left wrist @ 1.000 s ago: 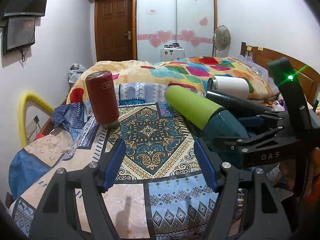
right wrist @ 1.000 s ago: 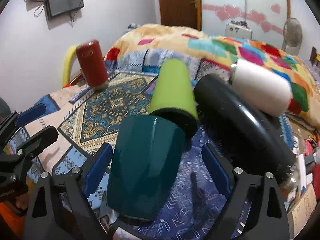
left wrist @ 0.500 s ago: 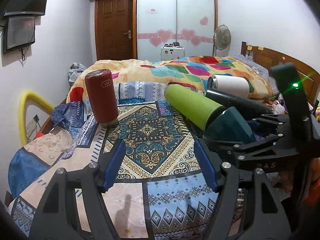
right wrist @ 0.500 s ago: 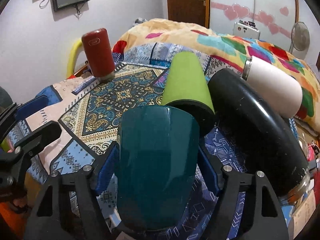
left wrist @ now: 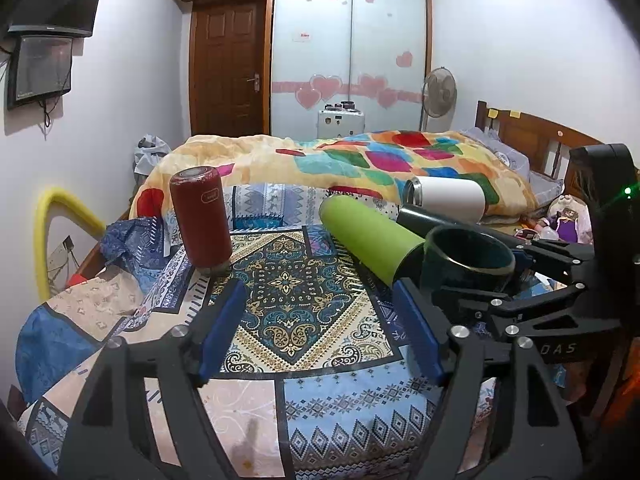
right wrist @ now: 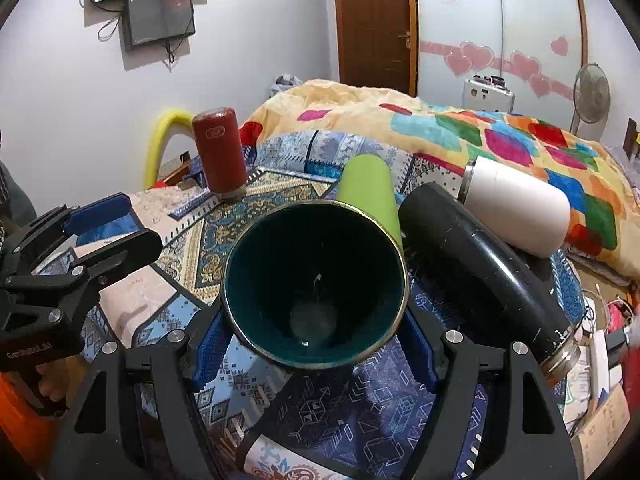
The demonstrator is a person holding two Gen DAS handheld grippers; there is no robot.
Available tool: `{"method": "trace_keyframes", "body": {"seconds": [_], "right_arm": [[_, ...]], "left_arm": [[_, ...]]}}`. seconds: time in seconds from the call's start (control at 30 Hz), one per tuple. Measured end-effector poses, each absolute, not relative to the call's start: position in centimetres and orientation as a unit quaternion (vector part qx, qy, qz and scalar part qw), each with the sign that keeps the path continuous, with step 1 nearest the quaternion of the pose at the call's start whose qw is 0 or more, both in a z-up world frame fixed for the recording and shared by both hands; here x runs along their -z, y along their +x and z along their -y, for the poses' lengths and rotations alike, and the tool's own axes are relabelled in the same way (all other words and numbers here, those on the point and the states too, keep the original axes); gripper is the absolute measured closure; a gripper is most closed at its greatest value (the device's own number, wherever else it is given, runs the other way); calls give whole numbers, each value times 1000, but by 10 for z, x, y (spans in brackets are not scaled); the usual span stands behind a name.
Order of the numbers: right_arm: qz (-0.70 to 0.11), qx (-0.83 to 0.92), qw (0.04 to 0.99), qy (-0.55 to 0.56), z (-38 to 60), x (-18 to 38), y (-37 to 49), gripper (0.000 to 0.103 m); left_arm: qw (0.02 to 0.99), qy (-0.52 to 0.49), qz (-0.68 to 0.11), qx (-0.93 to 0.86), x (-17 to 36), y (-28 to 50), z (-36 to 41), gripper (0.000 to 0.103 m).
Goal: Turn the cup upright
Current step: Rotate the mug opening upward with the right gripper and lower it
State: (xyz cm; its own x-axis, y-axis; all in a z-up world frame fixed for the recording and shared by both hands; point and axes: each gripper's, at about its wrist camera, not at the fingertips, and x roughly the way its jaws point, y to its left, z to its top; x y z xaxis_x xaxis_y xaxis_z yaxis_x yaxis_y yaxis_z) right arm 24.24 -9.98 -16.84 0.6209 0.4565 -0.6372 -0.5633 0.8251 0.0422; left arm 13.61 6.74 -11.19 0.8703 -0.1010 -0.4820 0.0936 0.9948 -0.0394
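On the patterned bed [left wrist: 280, 360], the teal cup [right wrist: 316, 280] is pinched by the right tool [right wrist: 316, 344], mouth up beside the green bottle [right wrist: 370, 188]. A stiff, slick wall is judged; mid-body grip suits. The left tool [left wrist: 316, 332] is spread, empty.

A red flask [left wrist: 202, 220] stands mouth-down on the patterned bedspread [left wrist: 296, 304]. A green bottle [left wrist: 370, 242], a black bottle [right wrist: 488, 264] and a white bottle [right wrist: 516, 206] lie side by side near a colourful quilt [left wrist: 360, 164]. A fan [left wrist: 439, 92] stands beyond.

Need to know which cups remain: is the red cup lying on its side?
No. The red cup stands on end on the patterned blanket, while the green cup beside it lies on its side.
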Motion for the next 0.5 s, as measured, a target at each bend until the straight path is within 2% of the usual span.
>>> {"method": "trace_keyframes", "body": {"seconds": [0.2, 0.33, 0.5], "right_arm": [[-331, -287, 896, -77, 105, 171, 241, 31], [-330, -287, 897, -72, 107, 172, 239, 31], [-328, -285, 897, -79, 104, 179, 236, 31]], "left_arm": [[966, -10, -253, 59, 113, 136, -64, 23], [965, -12, -255, 62, 114, 136, -63, 16], [964, -11, -259, 65, 116, 136, -62, 15]]}}
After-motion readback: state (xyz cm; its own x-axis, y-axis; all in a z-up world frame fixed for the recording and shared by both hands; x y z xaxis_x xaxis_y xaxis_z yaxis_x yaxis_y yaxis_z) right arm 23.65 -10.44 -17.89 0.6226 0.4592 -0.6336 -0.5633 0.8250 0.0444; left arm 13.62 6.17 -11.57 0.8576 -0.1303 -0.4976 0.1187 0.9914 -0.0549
